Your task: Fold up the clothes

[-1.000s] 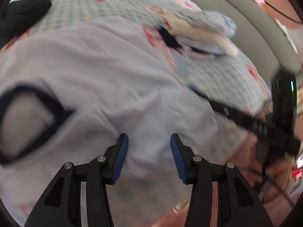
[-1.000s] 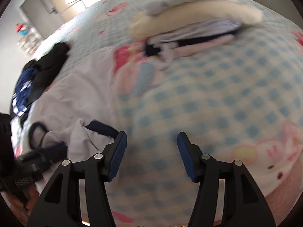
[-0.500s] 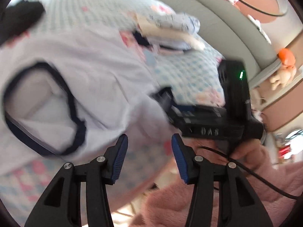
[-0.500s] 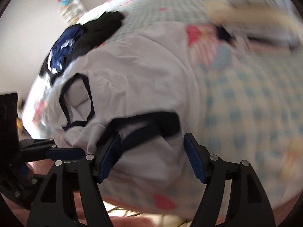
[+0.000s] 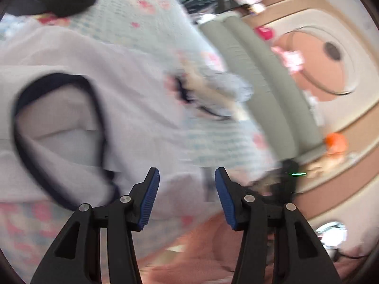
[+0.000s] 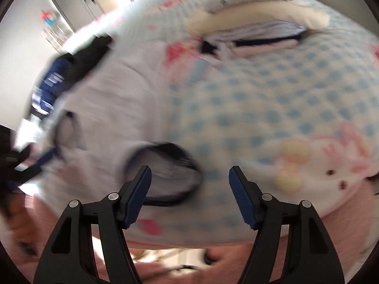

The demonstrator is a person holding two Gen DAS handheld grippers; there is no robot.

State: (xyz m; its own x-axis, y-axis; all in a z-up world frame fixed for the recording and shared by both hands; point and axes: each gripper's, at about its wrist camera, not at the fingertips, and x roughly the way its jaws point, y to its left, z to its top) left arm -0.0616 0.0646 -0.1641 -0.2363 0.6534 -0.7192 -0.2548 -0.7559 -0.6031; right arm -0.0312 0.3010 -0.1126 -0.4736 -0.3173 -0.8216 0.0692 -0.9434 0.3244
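A white sleeveless top with navy trim [image 5: 71,99] is lying spread on the checked bedsheet [image 6: 272,108], ahead and left of both jaws, flat enough for folding. The left gripper [image 5: 187,196] and right gripper [image 6: 189,196] are hovering over its near edge, jaws standing apart and gripping nothing. Beyond the jaws, a folded pile [image 6: 255,26] is sitting clear of the top.

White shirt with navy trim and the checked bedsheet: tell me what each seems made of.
White shirt: thin, matte woven or knit cloth, probably cotton; it lies in soft creases, with a darker band edging the openings. Checked bedsheet: matte printed fabric, likely cotton, with blue checks and cartoon prints. Motion blur hides the weave.
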